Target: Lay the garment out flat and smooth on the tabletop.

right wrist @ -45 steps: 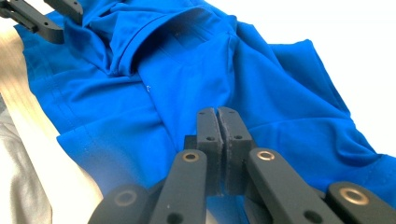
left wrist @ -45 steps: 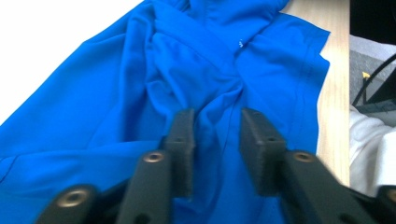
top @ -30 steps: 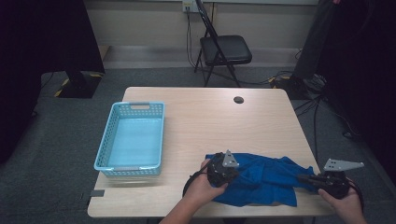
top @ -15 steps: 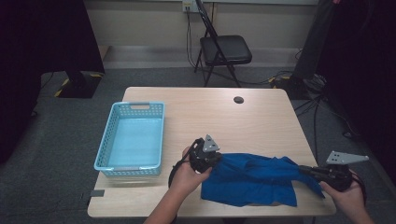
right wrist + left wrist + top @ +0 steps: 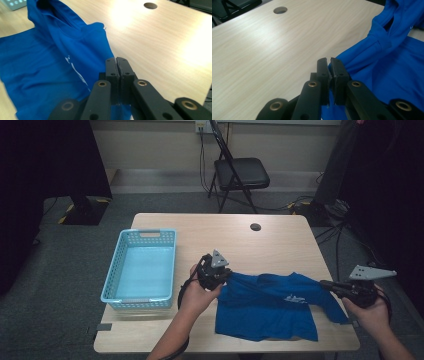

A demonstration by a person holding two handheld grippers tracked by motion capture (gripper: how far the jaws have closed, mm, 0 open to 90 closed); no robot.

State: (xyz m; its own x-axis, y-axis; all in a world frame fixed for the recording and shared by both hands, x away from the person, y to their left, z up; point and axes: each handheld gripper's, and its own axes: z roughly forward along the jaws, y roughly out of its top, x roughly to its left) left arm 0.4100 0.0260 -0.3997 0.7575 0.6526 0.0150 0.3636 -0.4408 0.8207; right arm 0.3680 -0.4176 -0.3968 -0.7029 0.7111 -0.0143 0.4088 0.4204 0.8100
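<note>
A blue shirt point(image 5: 270, 305) with a small white print lies spread on the near part of the wooden table point(image 5: 240, 245). My left gripper point(image 5: 227, 276) is shut on the shirt's left upper edge, and in the left gripper view a fold of the shirt point(image 5: 392, 65) is pinched between the closed jaws point(image 5: 329, 60). Over the table's right edge, my right gripper point(image 5: 324, 284) is shut on the shirt's right end. The right gripper view has the shirt point(image 5: 50, 57) running in under the closed jaws point(image 5: 116, 59). Between the two grippers the cloth is pulled taut.
A light blue plastic basket point(image 5: 112, 275) stands on the left of the table. A round cable hole point(image 5: 255, 226) sits near the far edge. A black folding chair point(image 5: 240, 172) stands on the floor beyond the table, with cables beside it.
My left gripper has moved left and away from the near edge with the cloth. My right gripper has risen and shifted right. The shirt has been drawn out wider between them.
</note>
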